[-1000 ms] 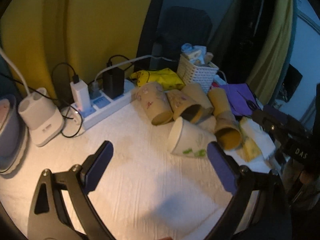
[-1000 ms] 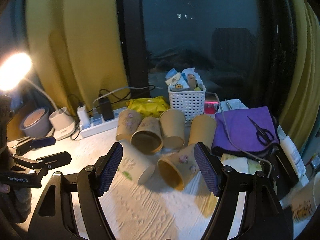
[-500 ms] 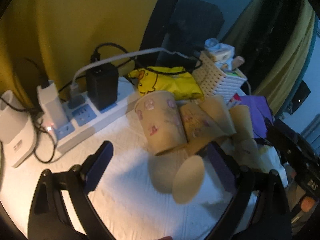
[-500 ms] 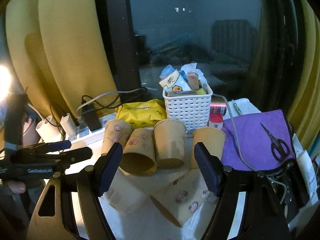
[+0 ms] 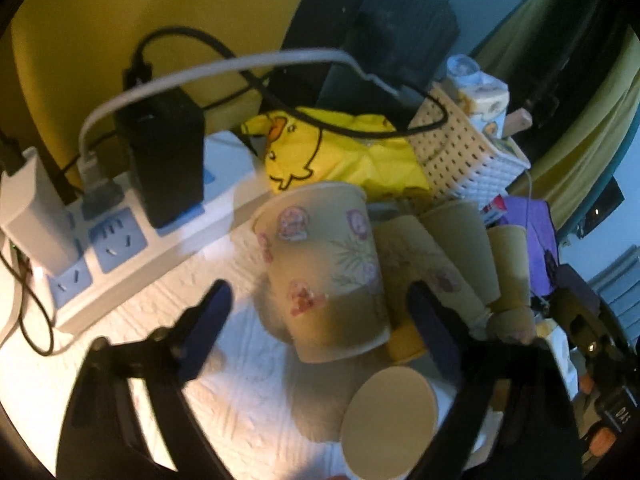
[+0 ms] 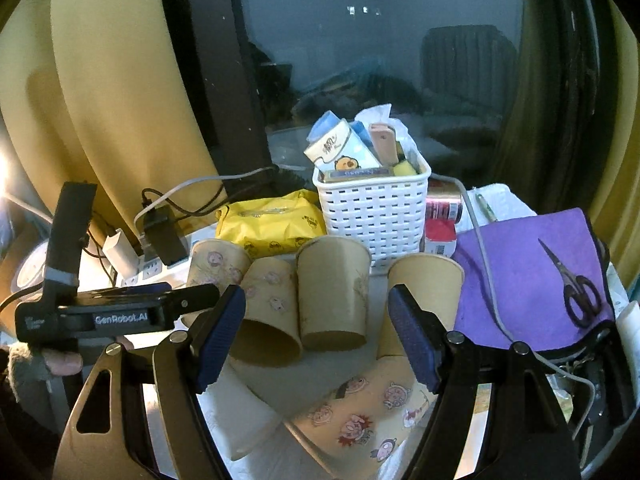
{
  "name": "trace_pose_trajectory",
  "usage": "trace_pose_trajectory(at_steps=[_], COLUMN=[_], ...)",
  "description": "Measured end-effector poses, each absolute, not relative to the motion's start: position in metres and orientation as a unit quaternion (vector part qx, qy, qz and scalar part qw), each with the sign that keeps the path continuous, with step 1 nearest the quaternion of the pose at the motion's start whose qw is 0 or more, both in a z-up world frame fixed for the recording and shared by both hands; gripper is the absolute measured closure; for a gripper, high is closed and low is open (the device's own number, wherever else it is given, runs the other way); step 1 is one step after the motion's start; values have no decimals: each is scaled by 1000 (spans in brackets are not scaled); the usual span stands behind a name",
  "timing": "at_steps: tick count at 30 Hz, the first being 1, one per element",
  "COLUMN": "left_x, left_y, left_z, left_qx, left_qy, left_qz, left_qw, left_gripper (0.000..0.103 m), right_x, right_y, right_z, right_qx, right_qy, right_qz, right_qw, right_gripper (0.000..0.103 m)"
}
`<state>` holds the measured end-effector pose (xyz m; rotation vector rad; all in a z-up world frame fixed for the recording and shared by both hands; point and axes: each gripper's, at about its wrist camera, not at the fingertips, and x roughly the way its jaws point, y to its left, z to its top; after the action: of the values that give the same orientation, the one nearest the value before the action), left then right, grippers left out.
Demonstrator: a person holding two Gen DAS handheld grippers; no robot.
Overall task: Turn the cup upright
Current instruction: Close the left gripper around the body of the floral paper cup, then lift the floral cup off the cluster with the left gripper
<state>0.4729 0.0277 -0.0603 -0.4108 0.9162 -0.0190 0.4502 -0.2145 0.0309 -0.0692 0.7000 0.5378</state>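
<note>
A tan paper cup printed with pink cartoon faces and a pale leaf sprig point(image 5: 324, 276) stands upside down on the white textured counter point(image 5: 132, 344), wide rim at the bottom, closed base on top. It sits between the spread, released jaws of the left gripper point(image 5: 316, 312), touched by neither pad (motion blur softens its edges). More tan paper cups crowd its right side, and a white power strip point(image 5: 132, 248) lies to its left. The right gripper point(image 6: 316, 332) has its jaws wide apart, empty, above a cartoon-printed cup lying on its side point(image 6: 360, 420).
</note>
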Motion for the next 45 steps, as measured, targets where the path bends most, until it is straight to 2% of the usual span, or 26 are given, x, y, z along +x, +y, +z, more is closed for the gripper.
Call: trace_pose_trajectory(at_steps=[1,3,5,13,22,34,45], left_x=[475,478,481,461,410,306,227], left_y=[25,23,21,23,24,-12,-36], left_z=[-62,-66,-71,-55,-10,45,51], left_qx=[-195,-192,-198,-197,-182,-80,-46], left_qy=[442,449,459,440,403,331,299], left_qz=[-10,-13,-21,-20,-32,-32,-33], left_qw=[875,873,866,876,896,940,953], left_gripper=[20,34,41,42,42,42,42], right_x=[451,452,453,442,406,335,272], right_y=[-216,-219,-220,-219,-222,-232,-243], right_z=[30,29,29,38,61,88,97], right_qx=[-31,-27,-24,-27,-25,-28,-36], right_qy=[340,341,342,338,324,305,296], right_qz=[259,256,254,258,260,264,260], right_qw=[904,904,904,905,909,915,918], right_gripper=[26,26,26,26,26,26,26])
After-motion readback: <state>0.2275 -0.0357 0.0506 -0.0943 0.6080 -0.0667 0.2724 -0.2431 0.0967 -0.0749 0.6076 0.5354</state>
